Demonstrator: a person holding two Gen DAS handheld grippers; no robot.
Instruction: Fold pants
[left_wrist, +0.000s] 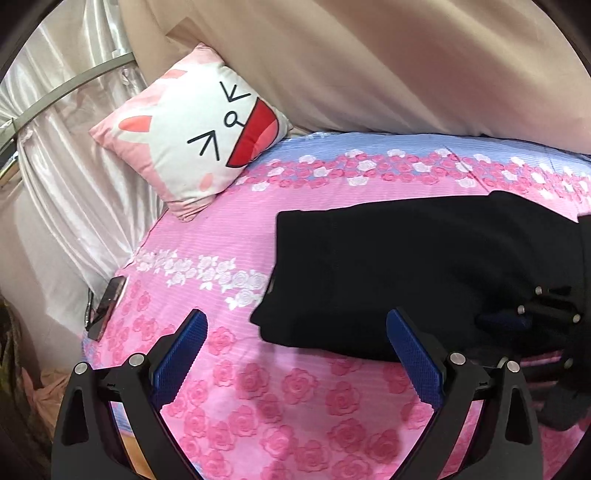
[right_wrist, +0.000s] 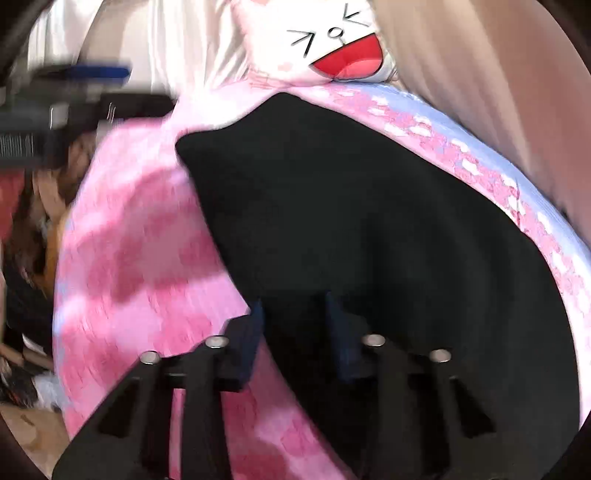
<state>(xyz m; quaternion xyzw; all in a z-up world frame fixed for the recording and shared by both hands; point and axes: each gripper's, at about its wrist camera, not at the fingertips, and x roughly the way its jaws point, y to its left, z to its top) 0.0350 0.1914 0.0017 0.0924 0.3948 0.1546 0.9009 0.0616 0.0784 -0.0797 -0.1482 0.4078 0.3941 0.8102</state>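
The black pants lie folded into a flat rectangle on the pink rose-patterned bed cover. My left gripper is open and empty, just in front of the pants' near left corner. My right gripper shows at the right edge, resting at the pants' near edge. In the right wrist view the pants fill the middle, and my right gripper has its blue pads close together around the near edge of the fabric. That view is motion-blurred.
A pink and white cartoon cushion leans at the head of the bed, also seen in the right wrist view. A phone lies at the bed's left edge. Beige and silky curtains hang behind.
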